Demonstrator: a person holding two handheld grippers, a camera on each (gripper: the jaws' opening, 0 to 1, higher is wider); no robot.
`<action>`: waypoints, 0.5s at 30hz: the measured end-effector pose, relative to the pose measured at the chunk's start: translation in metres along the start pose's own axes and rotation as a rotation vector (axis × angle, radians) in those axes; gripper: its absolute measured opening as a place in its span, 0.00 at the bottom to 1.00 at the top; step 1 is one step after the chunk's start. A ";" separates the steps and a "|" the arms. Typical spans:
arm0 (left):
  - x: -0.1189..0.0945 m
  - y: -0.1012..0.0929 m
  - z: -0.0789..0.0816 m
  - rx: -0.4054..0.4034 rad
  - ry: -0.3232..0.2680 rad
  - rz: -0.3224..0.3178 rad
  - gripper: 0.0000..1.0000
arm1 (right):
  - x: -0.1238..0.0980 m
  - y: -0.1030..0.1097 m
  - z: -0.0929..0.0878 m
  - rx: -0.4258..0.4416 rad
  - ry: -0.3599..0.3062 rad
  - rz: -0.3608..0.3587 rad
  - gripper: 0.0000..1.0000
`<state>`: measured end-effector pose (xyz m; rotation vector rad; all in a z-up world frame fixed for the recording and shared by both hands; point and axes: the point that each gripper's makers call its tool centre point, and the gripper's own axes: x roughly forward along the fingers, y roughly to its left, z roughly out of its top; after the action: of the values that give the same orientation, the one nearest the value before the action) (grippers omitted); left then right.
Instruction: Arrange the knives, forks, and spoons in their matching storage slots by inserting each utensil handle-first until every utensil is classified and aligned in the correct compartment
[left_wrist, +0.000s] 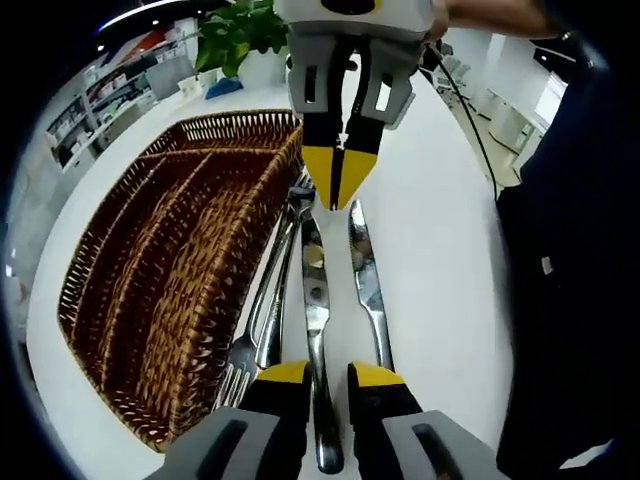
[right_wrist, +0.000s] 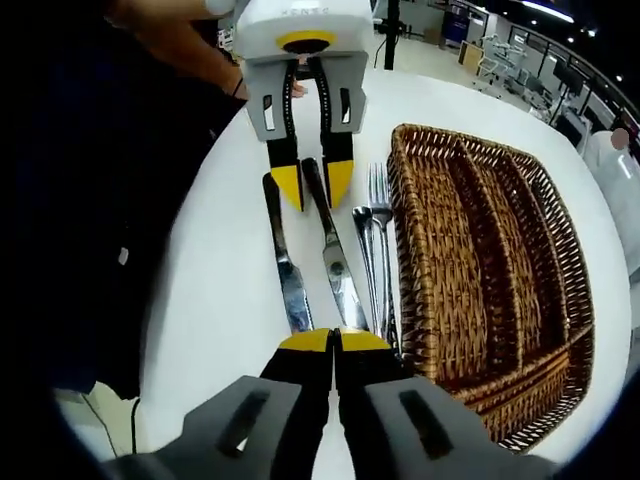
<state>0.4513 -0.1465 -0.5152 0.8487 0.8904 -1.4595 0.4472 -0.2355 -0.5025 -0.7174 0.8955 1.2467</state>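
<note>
A round white table (left_wrist: 440, 250) carries a brown wicker tray (left_wrist: 170, 290) split lengthwise into long compartments, woven with a braided rim; in the right gripper view it sits at the right (right_wrist: 500, 280). Just beside its long edge lie polished steel utensils, parallel to it: two table knives, one (left_wrist: 317, 330) nearer the tray and one (left_wrist: 368, 280) farther out, each with a smooth rounded handle and a plain blade. Between the knives and the tray lie a fork (left_wrist: 240, 360) with its tines showing and a spoon (left_wrist: 272, 320), close together against the wicker. The left gripper (left_wrist: 318, 378) has its yellow-tipped jaws parted astride the nearer knife's handle, whether gripping it I cannot tell. The right gripper (right_wrist: 333, 340) has its jaws pressed together at that knife's (right_wrist: 335, 265) blade end.
</note>
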 end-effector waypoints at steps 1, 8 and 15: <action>0.000 0.000 0.000 -0.002 0.000 0.000 0.15 | 0.001 0.000 0.000 -0.006 0.001 0.002 0.03; 0.002 0.000 -0.001 -0.017 -0.010 0.013 0.15 | 0.013 -0.007 0.003 -0.076 -0.012 0.008 0.11; 0.004 0.001 -0.002 -0.046 -0.019 0.021 0.15 | 0.025 -0.007 0.005 -0.127 0.001 0.042 0.14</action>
<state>0.4523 -0.1462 -0.5196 0.8065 0.8948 -1.4222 0.4566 -0.2207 -0.5224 -0.8032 0.8416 1.3498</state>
